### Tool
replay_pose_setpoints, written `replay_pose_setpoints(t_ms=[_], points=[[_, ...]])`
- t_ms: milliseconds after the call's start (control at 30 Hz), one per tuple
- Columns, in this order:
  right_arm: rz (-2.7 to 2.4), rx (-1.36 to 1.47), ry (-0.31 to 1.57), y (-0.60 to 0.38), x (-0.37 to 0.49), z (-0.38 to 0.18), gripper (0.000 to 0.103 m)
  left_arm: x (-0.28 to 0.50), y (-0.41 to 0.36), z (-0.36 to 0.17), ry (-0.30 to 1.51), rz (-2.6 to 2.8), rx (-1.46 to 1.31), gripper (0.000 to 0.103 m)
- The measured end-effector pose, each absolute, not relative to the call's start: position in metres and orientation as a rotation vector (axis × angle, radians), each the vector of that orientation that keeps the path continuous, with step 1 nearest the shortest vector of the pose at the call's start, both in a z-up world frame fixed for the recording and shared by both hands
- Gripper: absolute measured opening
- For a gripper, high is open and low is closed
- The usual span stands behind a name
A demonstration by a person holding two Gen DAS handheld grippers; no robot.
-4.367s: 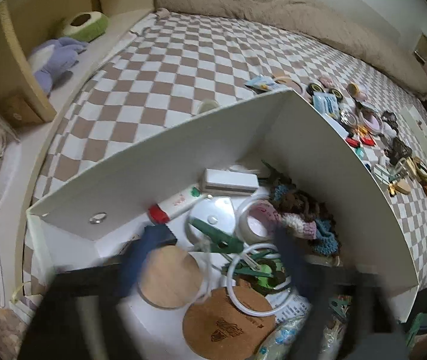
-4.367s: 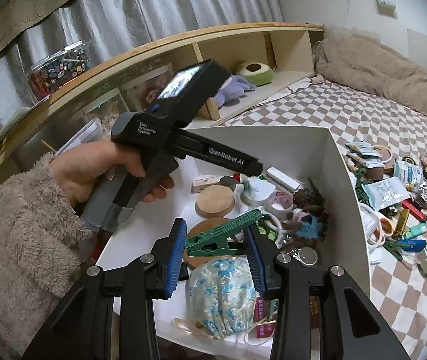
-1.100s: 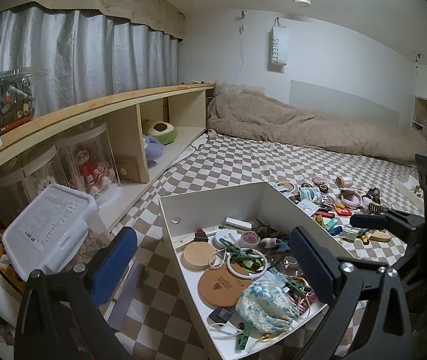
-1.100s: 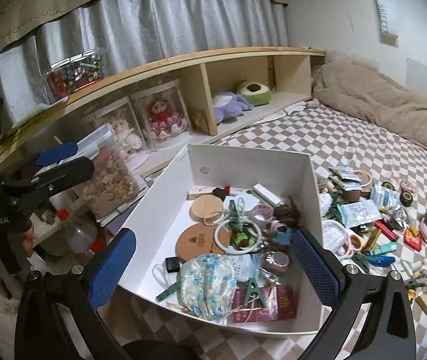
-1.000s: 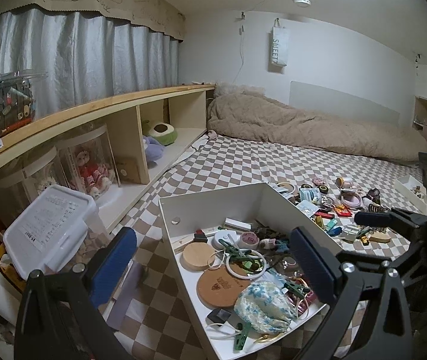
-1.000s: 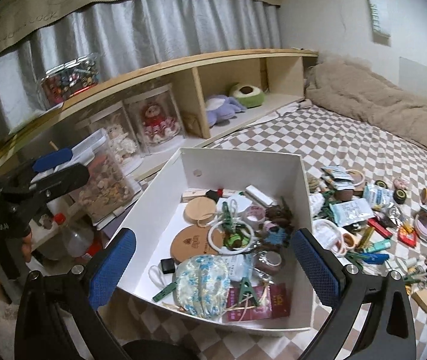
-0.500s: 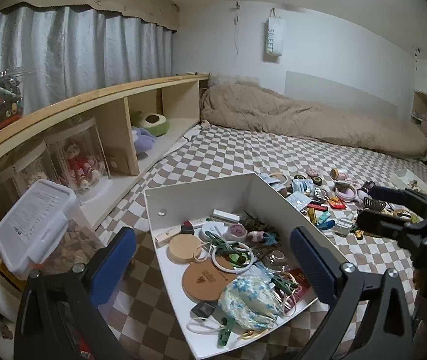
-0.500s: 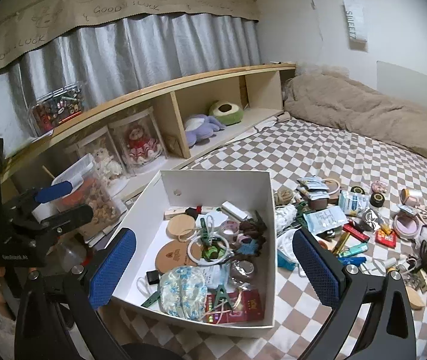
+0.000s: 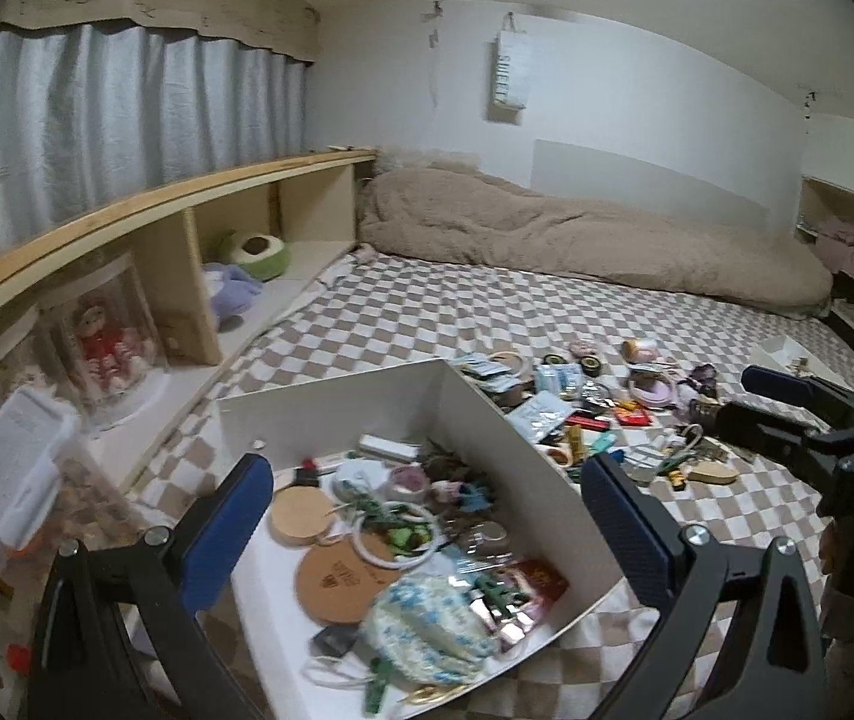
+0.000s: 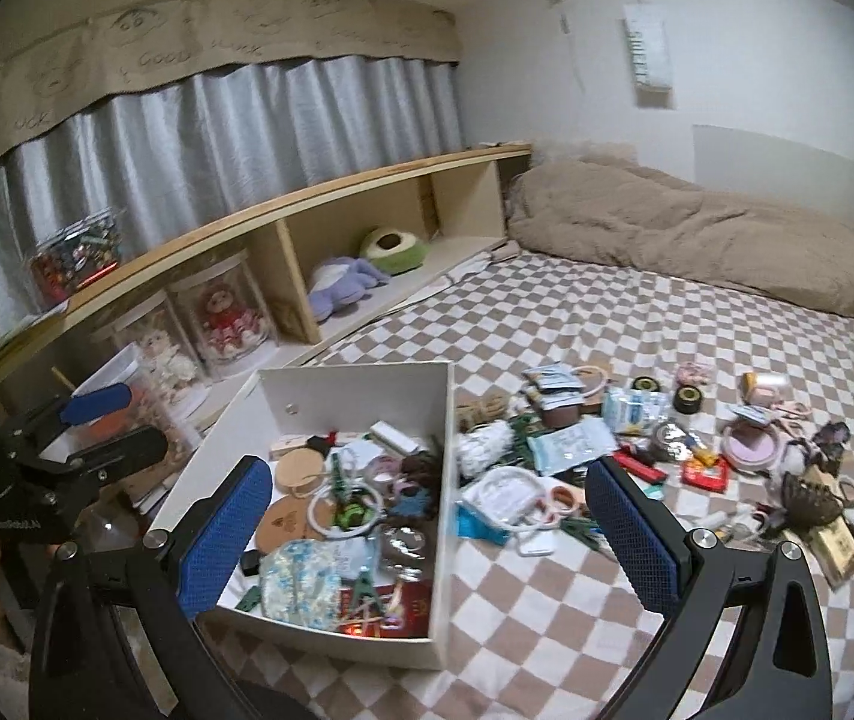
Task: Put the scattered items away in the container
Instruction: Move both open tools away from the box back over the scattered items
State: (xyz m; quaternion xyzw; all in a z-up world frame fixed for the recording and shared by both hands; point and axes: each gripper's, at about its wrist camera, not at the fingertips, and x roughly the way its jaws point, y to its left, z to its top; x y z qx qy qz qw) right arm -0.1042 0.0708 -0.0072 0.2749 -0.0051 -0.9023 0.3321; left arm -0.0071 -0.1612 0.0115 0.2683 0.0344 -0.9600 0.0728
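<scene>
Dozens of light, small scattered items [image 10: 637,450] lie on the bed at 2 o'clock of my white container [image 10: 361,378]; both jaws gape wide, empty. I'd pinch the stiff edge of the soft packet [image 10: 571,441].

Both wrist views look down from well above, each sharing the white box [image 9: 475,420] [image 10: 361,387] between its fingers.

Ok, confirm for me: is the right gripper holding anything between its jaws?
No, the right gripper is wide open with nothing between its jaws, hanging above the white box and the checkered blanket.
</scene>
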Motion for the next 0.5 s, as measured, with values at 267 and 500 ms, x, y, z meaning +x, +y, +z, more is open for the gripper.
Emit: replay_pose_setpoints(t_ms=[267,500], points=[[-2.460,0.729,-0.032,0.123,-0.115,-0.002,0.103,-0.034,-0.129,0.018,0.109,-2.945,0.804,0.103],[-2.538,0.736,-0.036,0.164,-0.125,-0.003,0.103,-0.060,-0.102,0.015,0.113,-2.994,0.830,0.103]])
